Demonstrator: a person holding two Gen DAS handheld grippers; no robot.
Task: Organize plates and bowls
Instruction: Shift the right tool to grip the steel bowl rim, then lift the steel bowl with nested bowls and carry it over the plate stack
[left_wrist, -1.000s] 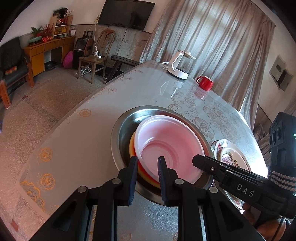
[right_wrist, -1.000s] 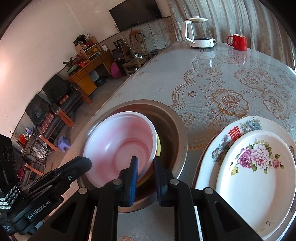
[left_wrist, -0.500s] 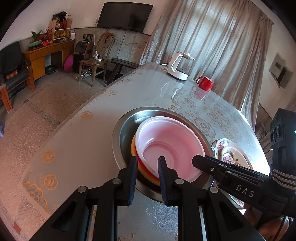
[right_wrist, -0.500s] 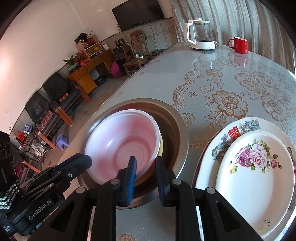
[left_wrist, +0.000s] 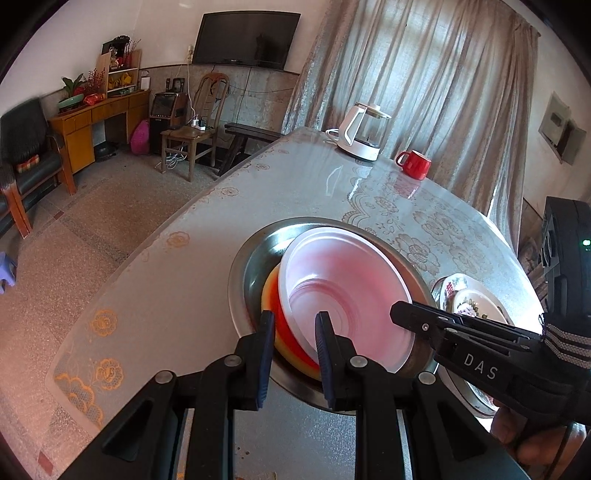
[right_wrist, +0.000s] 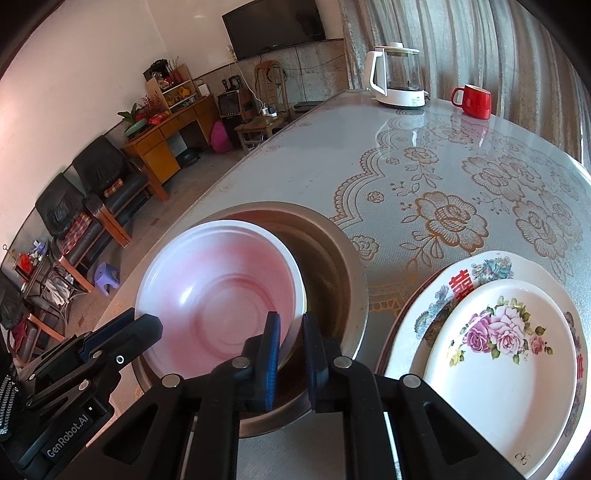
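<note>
A white bowl with a pink inside (left_wrist: 343, 291) (right_wrist: 221, 291) is nested on a red and yellow bowl (left_wrist: 284, 325) inside a wide steel basin (left_wrist: 251, 273) (right_wrist: 343, 266). My left gripper (left_wrist: 293, 336) has its fingers astride the near rims of the nested bowls. My right gripper (right_wrist: 291, 336) is shut on the white bowl's right rim. The nested bowls stand tilted, lifted above the basin floor. Two floral plates (right_wrist: 506, 347) lie stacked right of the basin.
A white electric kettle (right_wrist: 395, 79) and a red mug (right_wrist: 474, 100) stand at the far end of the lace-patterned table (right_wrist: 443, 173). Chairs, a wooden cabinet and a TV stand on the floor beyond the table's left edge.
Both grippers have risen with the nested bowls, which now stand tilted and higher in the basin. The cameras have pulled back and up a little.
</note>
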